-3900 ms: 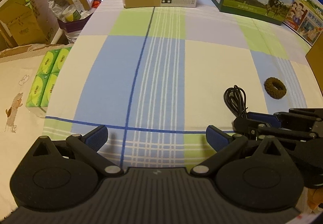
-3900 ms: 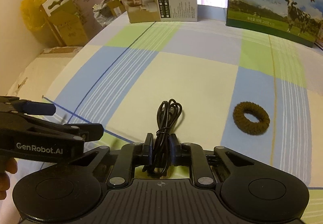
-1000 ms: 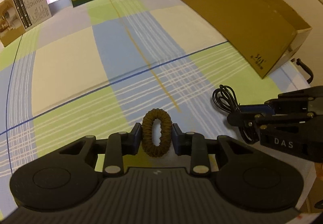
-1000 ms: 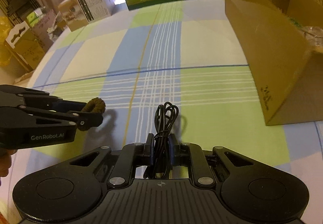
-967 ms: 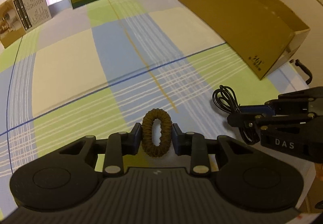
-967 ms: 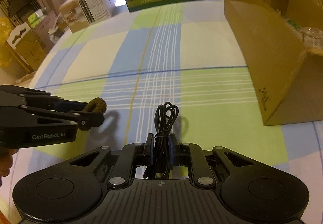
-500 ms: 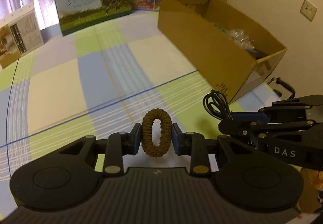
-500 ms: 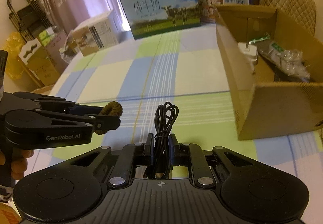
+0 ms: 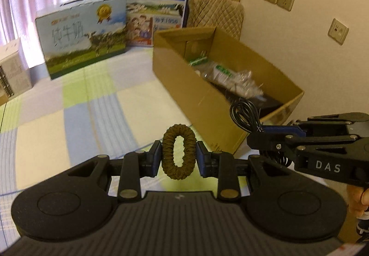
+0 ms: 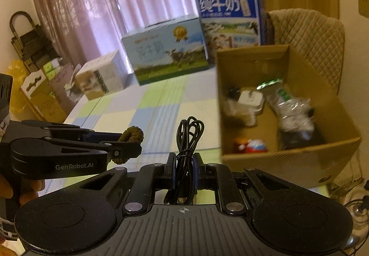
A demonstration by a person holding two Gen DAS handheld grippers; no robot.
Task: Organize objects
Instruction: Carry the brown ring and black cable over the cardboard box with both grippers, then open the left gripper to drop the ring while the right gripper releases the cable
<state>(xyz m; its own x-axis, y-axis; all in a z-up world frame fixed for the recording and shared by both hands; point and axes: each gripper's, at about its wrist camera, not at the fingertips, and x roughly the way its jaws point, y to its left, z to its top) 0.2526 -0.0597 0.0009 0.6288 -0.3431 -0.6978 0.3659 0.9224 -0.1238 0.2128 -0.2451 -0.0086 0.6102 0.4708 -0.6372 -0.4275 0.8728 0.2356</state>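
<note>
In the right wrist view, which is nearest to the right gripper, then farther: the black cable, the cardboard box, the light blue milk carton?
1. Black cable, between its jaws.
2. Cardboard box, ahead to the right.
3. Light blue milk carton, far back, centre.

We look out from two fisheye cameras, each seated just behind its own gripper and aimed forward along the fingers, raised above the checked tablecloth (image 9: 69, 117). Our left wrist view faces across the table toward the open cardboard box (image 9: 203, 94), which lies ahead and to the right, with the right gripper (image 9: 256, 133) entering from the right edge. Our right wrist view faces the same box (image 10: 288, 156) from closer, seeing down into it, with the left gripper (image 10: 131, 143) entering from the left. Both views share the box, the milk cartons (image 9: 83, 34) behind it, and the curtain.
</note>
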